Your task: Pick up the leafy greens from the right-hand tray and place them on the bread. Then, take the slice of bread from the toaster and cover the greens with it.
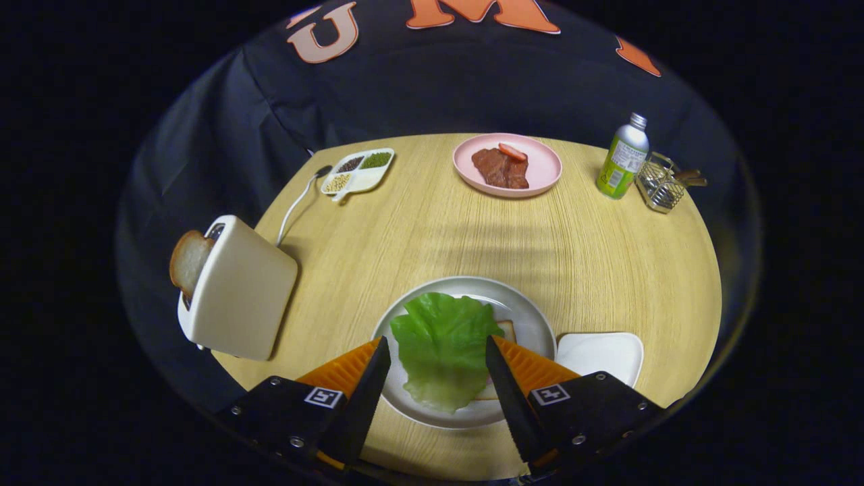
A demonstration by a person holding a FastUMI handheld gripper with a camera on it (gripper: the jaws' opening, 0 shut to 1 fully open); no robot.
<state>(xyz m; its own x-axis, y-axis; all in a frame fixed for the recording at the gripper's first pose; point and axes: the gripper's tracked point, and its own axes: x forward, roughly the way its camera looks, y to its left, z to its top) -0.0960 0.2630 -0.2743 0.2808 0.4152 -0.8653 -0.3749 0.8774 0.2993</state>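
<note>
the leafy greens are laid over the bread on the grey plate, between the spread, empty fingers of the hand-held gripper. a second bread slice is seen in the toaster to the left on the tabletop, an empty white tray just right of the plate.

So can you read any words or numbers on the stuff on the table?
No words can be read.
bottle: its green label has print, too small and blurred to read.
gripper, open around the lettuce: each finger mount bears a square black-and-white marker, a pattern, not letters.
</note>
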